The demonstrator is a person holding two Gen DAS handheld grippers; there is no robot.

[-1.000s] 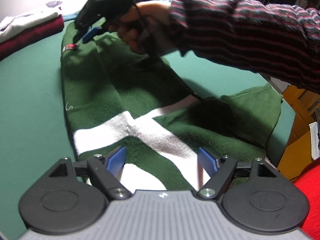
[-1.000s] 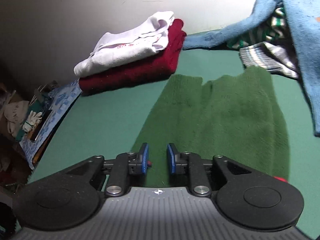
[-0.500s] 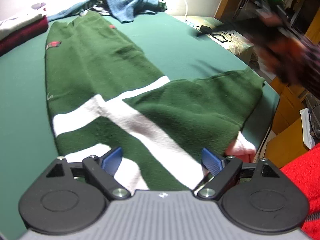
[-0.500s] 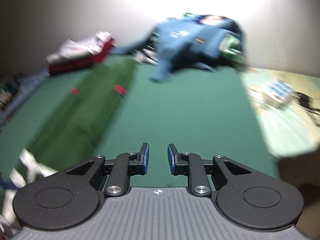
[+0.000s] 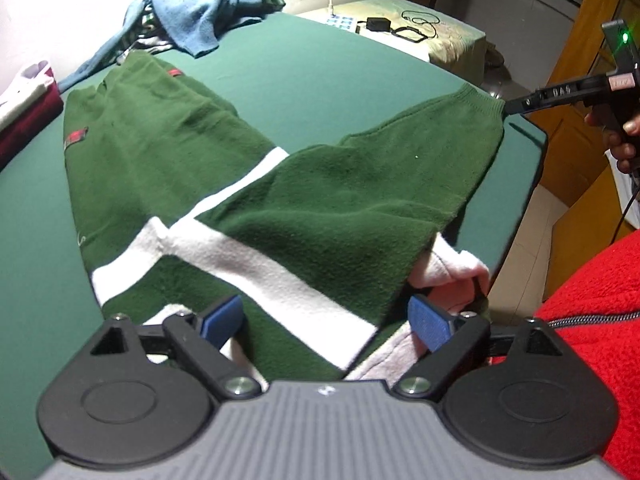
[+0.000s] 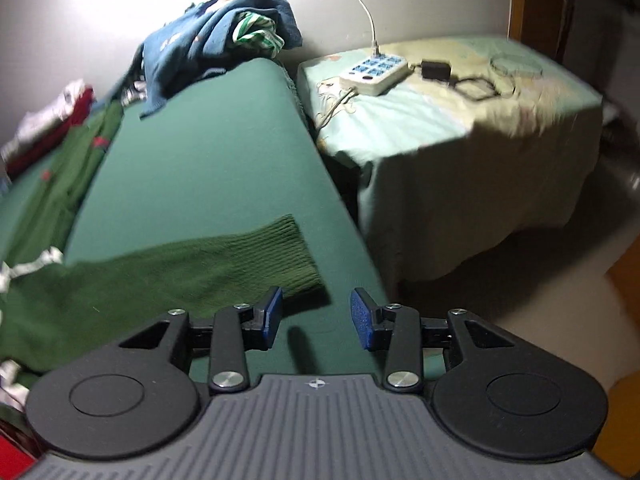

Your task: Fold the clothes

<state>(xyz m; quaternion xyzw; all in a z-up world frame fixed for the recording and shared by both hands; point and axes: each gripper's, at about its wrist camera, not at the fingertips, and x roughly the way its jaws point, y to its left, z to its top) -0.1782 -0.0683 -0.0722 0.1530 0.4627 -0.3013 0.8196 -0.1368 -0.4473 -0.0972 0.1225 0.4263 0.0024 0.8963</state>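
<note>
Right tool (image 6: 316, 316) is hovering just short of the ribbed cuff (image 6: 298, 256) of the green sweater's sleeve (image 6: 180, 280), jaws opening, nothing between the blue pads yet; judged to be lining up a grab on the cuff so the sleeve can be carried across the body. Left tool (image 5: 326, 320) is sitting over the near end of the sweater (image 5: 168, 168), jaws spread wide and opening further, pads clear of the cloth; likely a release or a pinning position while the other side works.

Sweater is lying lengthways on the green worktop (image 5: 320, 80), body pointing away, one sleeve stretching out to the worktop's right edge. Fabric is a thick, fuzzy knit, dark green with broad white bands (image 5: 256, 264) crossing near the shoulders; small red labels (image 5: 74, 138) are showing on the far part. Cuff is a tighter rib, lying flat. Worktop cover is smooth and taut.

Off to the far side, a crumpled blue garment (image 5: 200, 12) is waiting unfolded; a folded white-on-red stack (image 5: 28, 100) is sitting at the left edge.
</note>
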